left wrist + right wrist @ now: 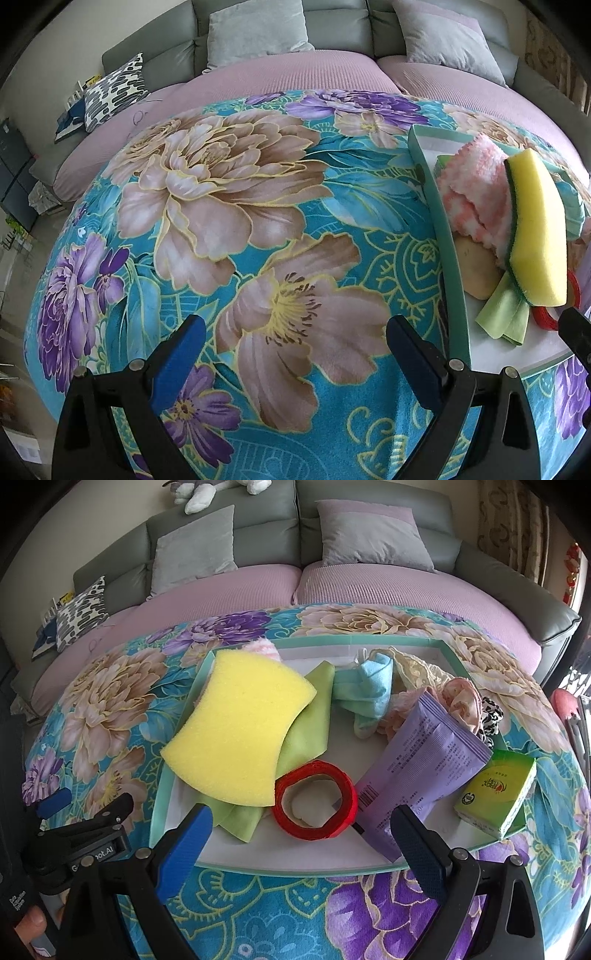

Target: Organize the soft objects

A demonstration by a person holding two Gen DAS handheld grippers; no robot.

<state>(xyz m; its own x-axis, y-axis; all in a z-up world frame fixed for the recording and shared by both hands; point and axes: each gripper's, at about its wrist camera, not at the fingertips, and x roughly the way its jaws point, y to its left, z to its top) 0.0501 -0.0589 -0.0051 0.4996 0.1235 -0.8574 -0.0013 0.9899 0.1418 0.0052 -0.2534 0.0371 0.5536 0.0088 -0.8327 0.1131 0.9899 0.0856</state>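
- On the floral blanket (pixel 229 229), a shallow tray (pixel 173 775) holds the soft objects: yellow sponge (pixel 240 727), green cloth (pixel 310 716), red tape roll (pixel 314 801), purple pouch (pixel 424 760), blue cloth (pixel 369 694)
- Right gripper (pixel 306 845): jaws wide apart, holding nothing, at the tray's near edge
- Left gripper (pixel 295 350): jaws wide apart, empty, over bare blanket beside the tray's left edge
- The sponge lies ahead and left of the right gripper, long axis slanting away from the near-left corner; the right gripper is judged nearer
- Green tissue pack (pixel 495 794) sits at the near-right corner
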